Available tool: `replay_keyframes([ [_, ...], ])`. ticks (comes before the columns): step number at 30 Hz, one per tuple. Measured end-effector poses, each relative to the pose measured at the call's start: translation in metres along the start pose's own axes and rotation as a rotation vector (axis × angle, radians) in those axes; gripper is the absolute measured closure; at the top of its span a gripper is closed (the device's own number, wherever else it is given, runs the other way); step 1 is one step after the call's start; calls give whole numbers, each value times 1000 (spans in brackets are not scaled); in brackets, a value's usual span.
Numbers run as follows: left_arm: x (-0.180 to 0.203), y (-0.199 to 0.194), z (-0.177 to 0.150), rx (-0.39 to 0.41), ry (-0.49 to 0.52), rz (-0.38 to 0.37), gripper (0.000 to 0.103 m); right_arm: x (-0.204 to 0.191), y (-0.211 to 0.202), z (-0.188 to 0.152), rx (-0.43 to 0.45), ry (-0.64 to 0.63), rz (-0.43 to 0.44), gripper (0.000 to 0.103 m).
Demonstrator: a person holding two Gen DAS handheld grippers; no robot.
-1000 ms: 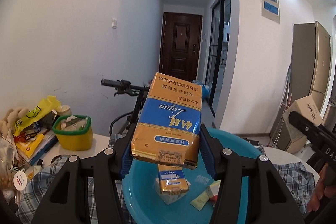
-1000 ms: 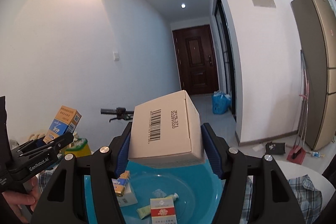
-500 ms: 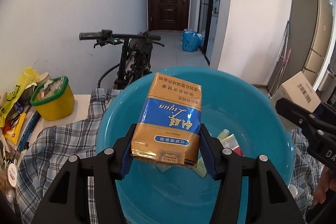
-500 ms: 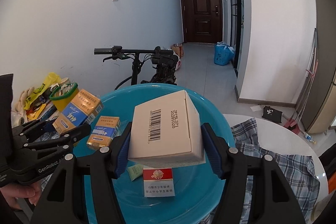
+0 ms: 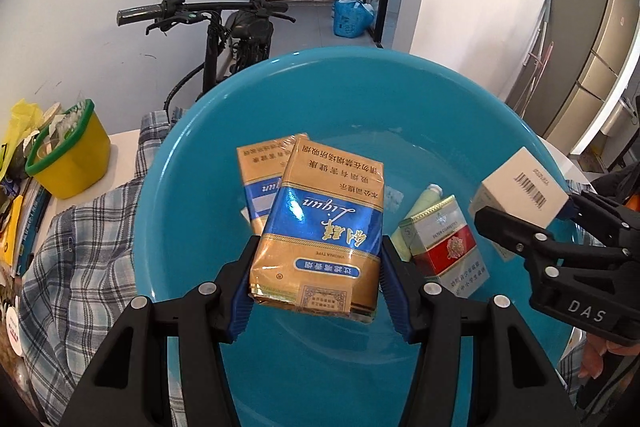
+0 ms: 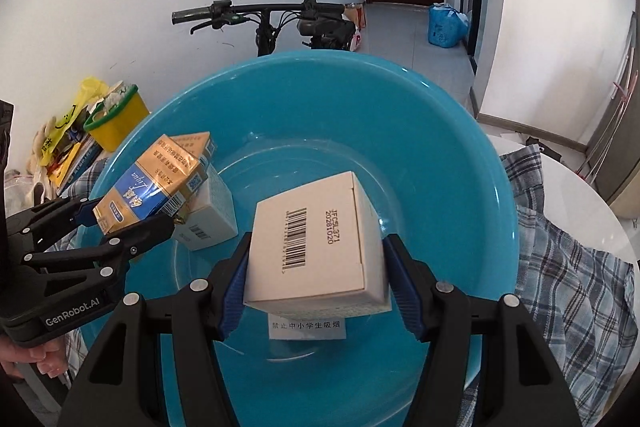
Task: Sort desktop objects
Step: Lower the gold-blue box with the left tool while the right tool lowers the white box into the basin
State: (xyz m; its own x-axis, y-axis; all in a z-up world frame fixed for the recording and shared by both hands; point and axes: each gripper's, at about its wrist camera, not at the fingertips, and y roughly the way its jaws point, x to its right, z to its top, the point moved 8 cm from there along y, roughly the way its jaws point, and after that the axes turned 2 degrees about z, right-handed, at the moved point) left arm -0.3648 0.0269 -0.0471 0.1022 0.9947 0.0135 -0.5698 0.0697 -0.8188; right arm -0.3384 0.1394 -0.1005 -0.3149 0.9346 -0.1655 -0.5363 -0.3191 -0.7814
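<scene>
Both tools tilt down over the basin (image 5: 460,99), each gripping a box.

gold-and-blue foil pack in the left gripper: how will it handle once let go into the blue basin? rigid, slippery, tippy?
The gold-and-blue foil-wrapped pack probably gives a little: its wrap looks crinkled at the bottom edge, between the left gripper pads. Its glossy film suggests that it may slide on the smooth blue plastic basin. Being flat and box-shaped, it should settle on a face rather than roll.

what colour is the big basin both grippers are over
Teal blue, plain with no pattern. The basin shows best in the right wrist view.
</scene>
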Motion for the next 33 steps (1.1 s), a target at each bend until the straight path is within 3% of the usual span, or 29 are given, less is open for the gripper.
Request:
replay_keyframes([
  [4,12,-5,-3,-6,30,-64,45,1,-3,-1,2,-10,-7,42],
  [15,47,-3,-17,-54,133,-133,45,21,-19,7,43,26,-39,42],
  [21,55,9,-28,-100,164,-121,45,21,-18,9,42,27,-34,42],
  [33,52,16,-37,-111,220,22,45,4,-13,4,17,-21,-17,42],
])
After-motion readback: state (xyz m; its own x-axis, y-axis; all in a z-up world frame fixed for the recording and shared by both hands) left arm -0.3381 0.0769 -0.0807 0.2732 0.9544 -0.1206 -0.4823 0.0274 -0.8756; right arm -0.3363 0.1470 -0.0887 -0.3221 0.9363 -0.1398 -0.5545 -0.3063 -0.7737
